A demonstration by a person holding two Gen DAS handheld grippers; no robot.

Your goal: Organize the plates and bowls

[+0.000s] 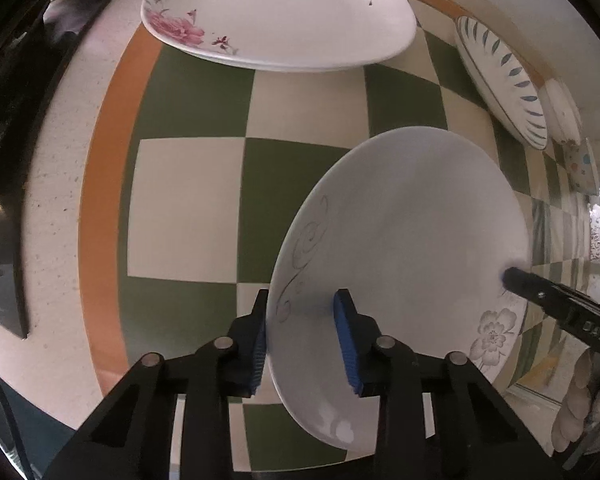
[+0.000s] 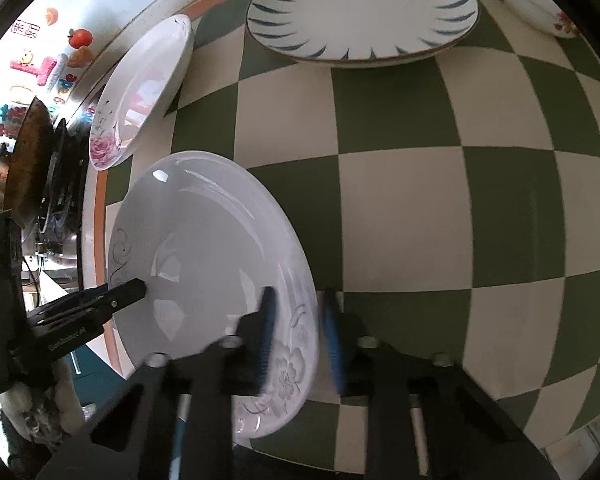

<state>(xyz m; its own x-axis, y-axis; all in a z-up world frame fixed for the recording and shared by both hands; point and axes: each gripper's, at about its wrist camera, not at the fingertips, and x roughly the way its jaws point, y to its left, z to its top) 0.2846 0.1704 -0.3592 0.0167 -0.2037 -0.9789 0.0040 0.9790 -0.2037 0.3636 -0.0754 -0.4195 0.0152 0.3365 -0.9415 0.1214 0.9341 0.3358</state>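
Observation:
A white plate with grey flower and swirl marks (image 1: 404,248) is over the green and cream checked cloth. My left gripper (image 1: 304,340) straddles its rim, one blue pad (image 1: 346,344) on the plate's face and one behind; the jaws look open a little. In the right wrist view the same plate (image 2: 204,264) sits between my right gripper's (image 2: 298,340) two fingers, which straddle the flowered rim with a gap on the outer side. A pink-flower plate (image 1: 276,12) lies beyond, and a blue-leaf plate (image 2: 360,8) at the back.
The checked cloth (image 2: 400,200) has an orange border (image 1: 108,152). A stove with a dark pan (image 2: 32,160) stands left of the cloth. A small red-flower dish (image 2: 540,0) sits at the far right. Magnets (image 2: 44,68) hang on a metal surface.

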